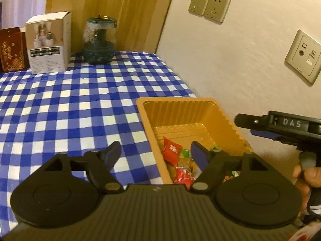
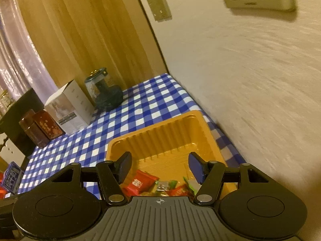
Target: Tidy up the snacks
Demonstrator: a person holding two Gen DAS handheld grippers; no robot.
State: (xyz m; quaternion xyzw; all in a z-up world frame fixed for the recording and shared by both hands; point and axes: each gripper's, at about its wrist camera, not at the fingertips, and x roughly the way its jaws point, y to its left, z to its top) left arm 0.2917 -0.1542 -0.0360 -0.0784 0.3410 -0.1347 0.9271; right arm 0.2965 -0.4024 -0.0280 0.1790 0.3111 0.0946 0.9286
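The left gripper [image 1: 155, 153] has its fingers spread wide with nothing between them. Its left finger stands over the checked cloth of the table [image 1: 70, 104], its right finger over the near end of the orange tray [image 1: 200, 108]. Just below and beyond that right finger lie the snacks [image 1: 176, 160] in the tray's near part: red wrapped packets and green wrapped pieces in a loose heap. To the right of the fingers, a hand [image 1: 307, 178] carries the other tool, which juts in over the tray's right rim.

The right gripper [image 2: 159, 165] also has its fingers spread, holding nothing, and both hang above the tray's near half. The snacks sit directly under and between those fingers, close to the gripper body; the tray's far half past the fingertips is bare ribbed plastic.

Far beyond both pairs of fingers, at the table's back edge, stand a dark green jar [image 1: 99, 40], a white carton [image 1: 49, 42] to its left, and dark red boxes [image 1: 12, 49] further left. Wall sockets [image 1: 208, 6] sit on the wall to the right.
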